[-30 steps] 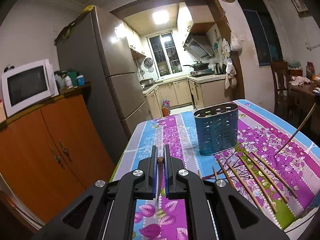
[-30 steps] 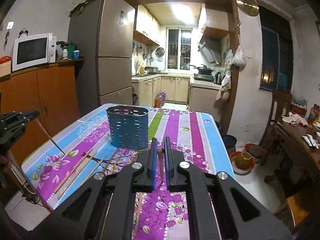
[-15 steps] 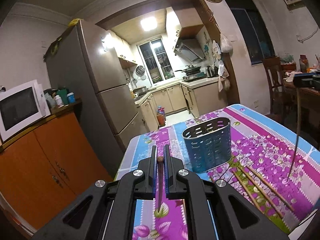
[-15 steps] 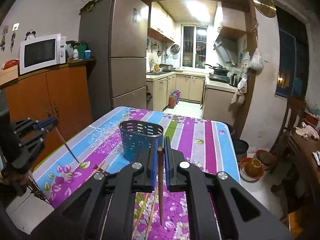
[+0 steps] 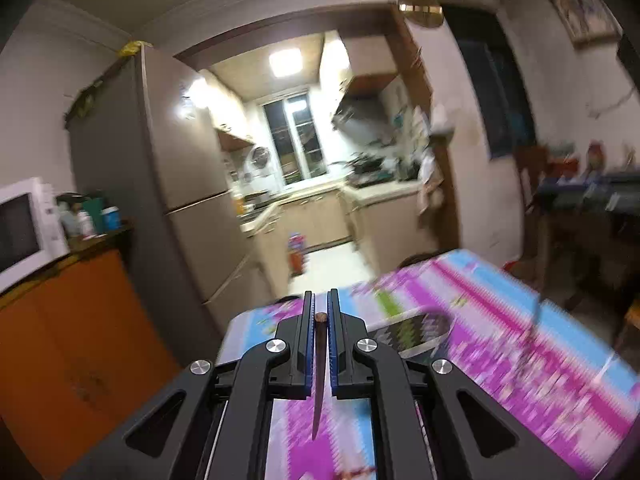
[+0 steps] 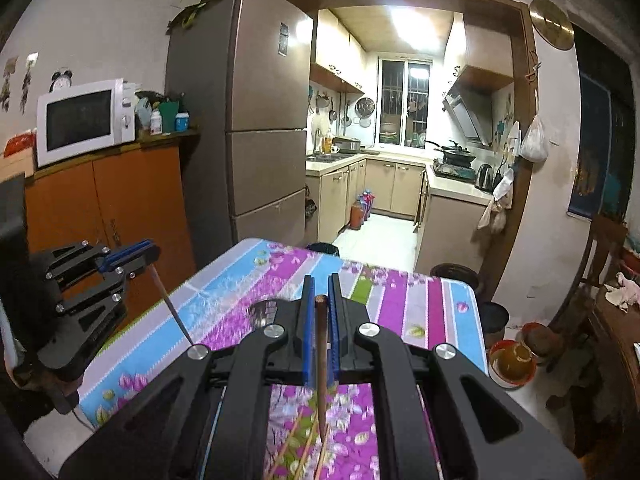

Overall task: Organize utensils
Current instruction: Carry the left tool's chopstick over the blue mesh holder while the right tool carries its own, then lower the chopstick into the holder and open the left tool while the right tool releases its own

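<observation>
My left gripper (image 5: 320,296) is shut on a brown chopstick (image 5: 318,380) that hangs down from its pads above the flowered tablecloth (image 5: 500,320). Just right of its fingers is the blurred rim of the blue perforated holder (image 5: 416,332). My right gripper (image 6: 320,280) is shut on a second chopstick (image 6: 321,368), which also points down. In the right wrist view only a bit of the holder's rim (image 6: 264,310) shows behind the fingers. Several loose chopsticks (image 6: 296,452) lie on the cloth below. The left gripper (image 6: 132,254) shows there at the left with its chopstick (image 6: 172,304).
A tall fridge (image 6: 256,128) and an orange cabinet (image 6: 108,200) with a microwave (image 6: 84,120) stand left of the table. A dark bin (image 6: 454,274) and an orange bowl (image 6: 512,362) sit on the floor off the table's far right corner. A wooden chair (image 6: 600,264) is at the right.
Both grippers have risen with their chopsticks, whose tips have come off the cloth. The holder has sunk in both views and is now mostly hidden behind the fingers.
</observation>
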`<action>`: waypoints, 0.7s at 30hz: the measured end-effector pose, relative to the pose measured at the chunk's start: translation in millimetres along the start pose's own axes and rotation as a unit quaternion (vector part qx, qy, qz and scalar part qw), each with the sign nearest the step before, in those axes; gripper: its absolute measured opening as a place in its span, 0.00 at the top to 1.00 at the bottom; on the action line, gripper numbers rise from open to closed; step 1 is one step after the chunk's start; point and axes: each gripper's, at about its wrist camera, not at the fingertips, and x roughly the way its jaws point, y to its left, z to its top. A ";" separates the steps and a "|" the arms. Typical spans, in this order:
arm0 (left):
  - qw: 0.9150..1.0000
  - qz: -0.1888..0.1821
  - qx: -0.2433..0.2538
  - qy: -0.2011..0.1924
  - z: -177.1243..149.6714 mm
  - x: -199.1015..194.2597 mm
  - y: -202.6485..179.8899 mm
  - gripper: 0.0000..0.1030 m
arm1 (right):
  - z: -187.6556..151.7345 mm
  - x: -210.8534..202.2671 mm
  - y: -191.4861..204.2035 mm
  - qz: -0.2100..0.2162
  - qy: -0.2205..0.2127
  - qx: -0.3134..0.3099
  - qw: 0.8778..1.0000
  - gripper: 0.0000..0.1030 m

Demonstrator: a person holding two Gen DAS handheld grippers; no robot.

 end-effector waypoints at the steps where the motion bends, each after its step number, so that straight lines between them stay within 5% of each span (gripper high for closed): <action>1: 1.000 -0.006 -0.002 -0.004 9.2 4.8 0.7 0.93 | 4.8 3.7 -1.3 0.000 -0.001 0.002 1.000 0.95; 12: 0.994 -0.071 -0.061 -0.059 94.0 58.6 18.5 0.93 | 64.5 46.8 -18.6 -0.005 -0.032 0.023 0.999 0.95; 21: 0.983 -0.132 -0.125 0.017 93.2 123.6 32.6 0.93 | 77.6 89.1 -32.2 0.008 -0.030 0.056 0.998 0.95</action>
